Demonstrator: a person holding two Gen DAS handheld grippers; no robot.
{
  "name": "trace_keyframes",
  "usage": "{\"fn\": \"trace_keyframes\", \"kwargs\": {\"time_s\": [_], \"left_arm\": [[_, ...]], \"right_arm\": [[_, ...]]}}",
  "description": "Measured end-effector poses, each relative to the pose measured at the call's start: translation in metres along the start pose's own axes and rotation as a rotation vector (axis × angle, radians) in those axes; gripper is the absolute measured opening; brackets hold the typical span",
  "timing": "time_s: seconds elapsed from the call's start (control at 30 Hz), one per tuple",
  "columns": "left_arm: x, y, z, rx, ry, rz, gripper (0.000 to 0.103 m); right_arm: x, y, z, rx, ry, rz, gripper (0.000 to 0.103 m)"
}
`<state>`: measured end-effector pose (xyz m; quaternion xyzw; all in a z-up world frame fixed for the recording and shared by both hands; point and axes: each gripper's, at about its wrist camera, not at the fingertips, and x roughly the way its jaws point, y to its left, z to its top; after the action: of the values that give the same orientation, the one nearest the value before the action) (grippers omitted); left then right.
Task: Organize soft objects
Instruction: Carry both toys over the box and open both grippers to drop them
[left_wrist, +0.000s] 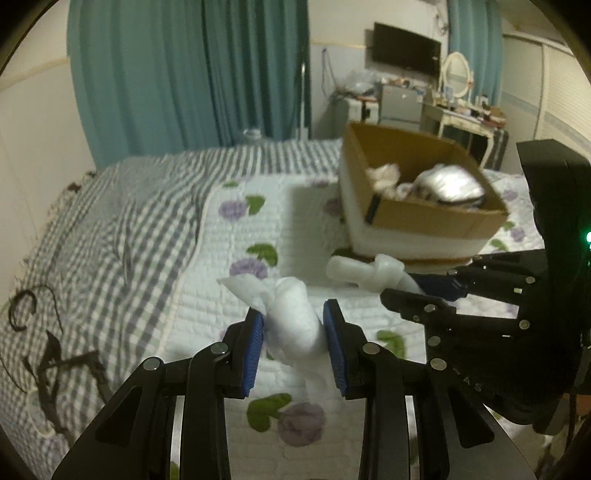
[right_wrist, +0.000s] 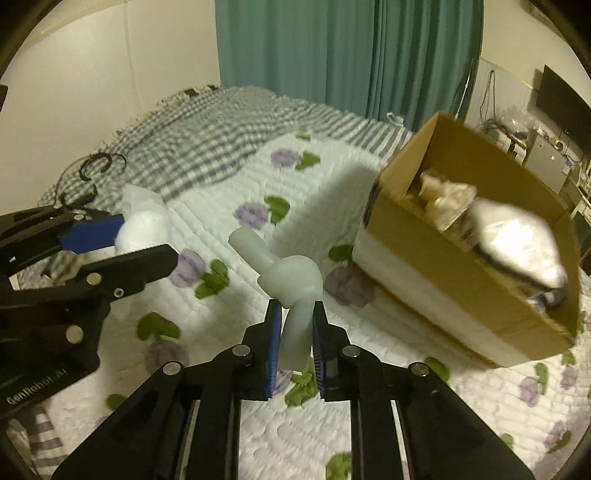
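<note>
My left gripper (left_wrist: 293, 317) is shut on a white fluffy soft bundle (left_wrist: 291, 321) and holds it above the bed; it also shows in the right wrist view (right_wrist: 146, 225). My right gripper (right_wrist: 295, 314) is shut on a white knotted foam tube (right_wrist: 291, 280), also held above the bed; the tube shows in the left wrist view (left_wrist: 369, 271). A cardboard box (left_wrist: 424, 214) sits on the quilt to the right and ahead, holding white soft items (right_wrist: 517, 243). The box also shows in the right wrist view (right_wrist: 443, 280).
The bed has a white floral quilt (left_wrist: 258, 236) and a grey checked blanket (left_wrist: 122, 221) with black cords (left_wrist: 48, 354) on it. Teal curtains (left_wrist: 184, 74), a dressing table (left_wrist: 465, 114) and a wall TV (left_wrist: 406, 48) stand behind.
</note>
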<state>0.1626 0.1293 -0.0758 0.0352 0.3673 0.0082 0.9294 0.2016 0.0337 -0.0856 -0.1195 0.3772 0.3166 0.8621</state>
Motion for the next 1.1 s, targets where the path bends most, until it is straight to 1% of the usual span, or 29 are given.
{"fn": "trace_keyframes", "kwargs": {"time_s": [0.23,0.33,0.6,0.7,0.8,0.93,1.1], "left_arm": [[-0.050,-0.023,0.015,0.029,-0.081,-0.013,0.031],[-0.069,-0.035,0.019,0.048,-0.110,-0.008,0.031],[-0.112,-0.069,0.039,0.104,-0.199,-0.067,0.031],[-0.123,-0.081,0.049,0.113,-0.231,-0.072,0.031],[-0.127,-0.089,0.056,0.123,-0.250,-0.082,0.031],[-0.123,-0.101,0.068,0.142,-0.267,-0.097,0.031],[-0.096,-0.110,0.088,0.144,-0.264,-0.128,0.031]], "right_arm": [[-0.071,-0.002,0.005,0.000,-0.082,-0.031,0.015],[-0.102,-0.007,0.004,-0.004,-0.113,-0.061,0.015],[-0.175,-0.024,0.006,-0.008,-0.190,-0.140,0.015],[-0.193,-0.034,0.007,-0.009,-0.211,-0.164,0.015],[-0.211,-0.054,0.010,0.013,-0.237,-0.181,0.015],[-0.225,-0.082,0.015,0.054,-0.273,-0.203,0.015],[-0.222,-0.119,0.024,0.084,-0.282,-0.219,0.015]]}}
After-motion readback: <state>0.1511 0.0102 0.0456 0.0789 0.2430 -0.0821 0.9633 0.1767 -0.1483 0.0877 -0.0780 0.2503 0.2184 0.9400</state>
